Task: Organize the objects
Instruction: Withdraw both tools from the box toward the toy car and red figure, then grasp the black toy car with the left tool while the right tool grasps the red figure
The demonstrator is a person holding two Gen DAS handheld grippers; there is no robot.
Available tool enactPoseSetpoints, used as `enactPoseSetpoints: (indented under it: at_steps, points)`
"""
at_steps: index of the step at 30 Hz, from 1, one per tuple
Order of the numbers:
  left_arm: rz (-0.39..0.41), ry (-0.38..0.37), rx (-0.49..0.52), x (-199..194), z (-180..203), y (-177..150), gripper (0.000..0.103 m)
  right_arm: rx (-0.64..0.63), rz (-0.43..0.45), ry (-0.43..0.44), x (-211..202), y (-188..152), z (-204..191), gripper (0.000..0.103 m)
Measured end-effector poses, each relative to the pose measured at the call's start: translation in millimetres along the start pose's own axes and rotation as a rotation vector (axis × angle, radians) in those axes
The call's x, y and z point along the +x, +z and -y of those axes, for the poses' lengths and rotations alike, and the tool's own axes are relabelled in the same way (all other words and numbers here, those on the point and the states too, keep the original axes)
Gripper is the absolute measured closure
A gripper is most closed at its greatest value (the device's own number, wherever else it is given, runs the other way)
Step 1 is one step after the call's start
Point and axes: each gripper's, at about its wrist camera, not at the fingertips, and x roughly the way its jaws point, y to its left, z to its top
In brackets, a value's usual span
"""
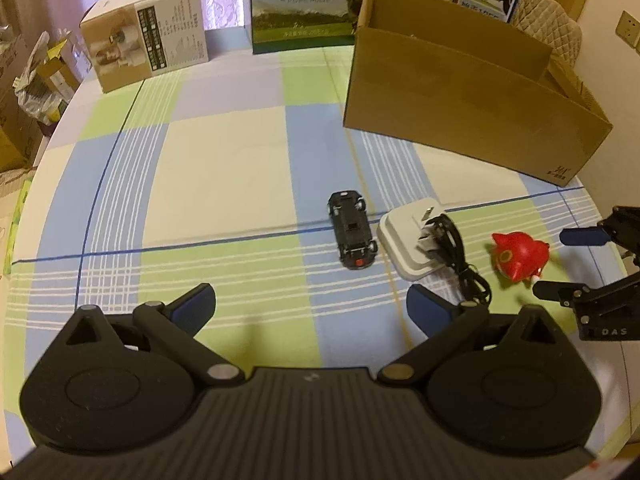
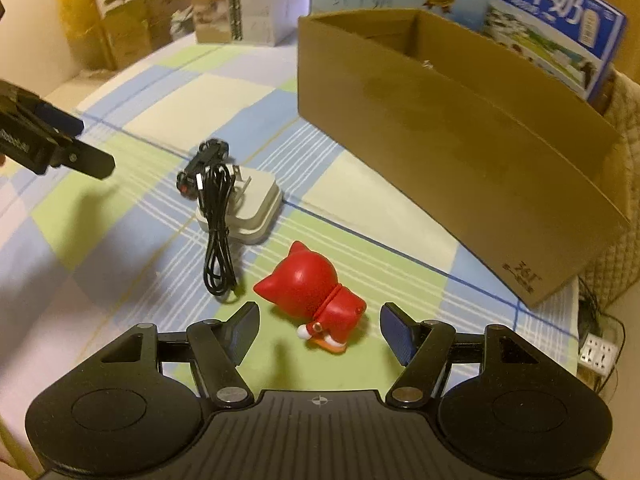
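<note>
Lying in a row on the checked-cloth bench point(image 1: 224, 160) are a small black toy car point(image 1: 353, 229), a white plug adapter with black cable point(image 1: 416, 240) and a red plastic cat figurine point(image 2: 310, 292), the left gripper point(image 1: 310, 306) hanging wide open and empty, the right gripper point(image 2: 318, 330) straddling the figurine, gaping without touching it.

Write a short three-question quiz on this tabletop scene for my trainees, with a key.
1. True or false: the toy car lies on its roof, wheels up.
2. Which thing lies right in front of the right gripper? A) red figurine B) charger C) black cable
3. Fill in: the open container behind the things is a brown cardboard ____.

Key: 1 true; 2 A; 3 box.
</note>
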Motion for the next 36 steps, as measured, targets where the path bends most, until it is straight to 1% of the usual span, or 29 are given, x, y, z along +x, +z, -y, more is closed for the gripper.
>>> enactPoseSetpoints:
  at_steps: [4, 8, 10, 11, 14, 17, 20, 24, 27, 32, 34, 36]
  points:
    - [-0.014, 0.010, -0.015, 5.3, -6.1, -0.9, 0.004, -0.077, -0.018, -0.006, 14.9, 3.0, -2.1, 0.038]
    - [-0.023, 0.019, -0.026, 9.2, -11.3, -1.4, 0.005, -0.112, -0.022, 0.029, 24.9, 4.8, 0.6, 0.039]
    - [-0.029, 0.019, -0.033, 11.6, -13.2, -1.3, 0.005, -0.114, -0.020, 0.053, 27.8, 6.0, 2.0, 0.041]
    - [-0.031, 0.020, -0.035, 12.7, -13.8, -1.2, 0.005, -0.114, -0.021, 0.062, 28.7, 6.2, 2.1, 0.046]
    - [-0.038, 0.021, -0.039, 17.0, -14.8, -0.3, 0.007, -0.101, -0.011, 0.066, 30.1, 7.0, 1.0, 0.050]
    - [-0.044, 0.019, -0.041, 22.6, -14.7, 1.1, 0.008, -0.051, -0.006, 0.044, 32.6, 8.0, 1.4, 0.059]
    - [-0.042, 0.013, -0.035, 28.6, -12.2, 4.2, 0.009, 0.045, -0.003, 0.011, 33.8, 10.1, 2.5, 0.060]
    - [-0.029, -0.001, -0.022, 36.8, -6.8, 9.4, 0.012, 0.141, -0.013, -0.075, 33.9, 11.1, 2.0, 0.060]
    - [-0.011, -0.011, -0.009, 44.4, -1.8, 17.2, 0.013, 0.179, -0.025, -0.116, 30.9, 8.8, 5.9, 0.060]
    - [0.006, -0.041, -0.013, 61.5, 2.2, 30.3, 0.025, 0.223, -0.030, -0.143, 22.4, -2.0, 12.8, 0.060]
    - [0.006, -0.053, -0.005, 68.8, 3.5, 34.3, 0.035, 0.242, -0.028, -0.153, 17.3, -8.5, 15.2, 0.060]
    - [0.000, -0.060, 0.005, 76.8, 5.7, 37.7, 0.037, 0.260, -0.027, -0.162, 15.8, -12.6, 18.0, 0.060]
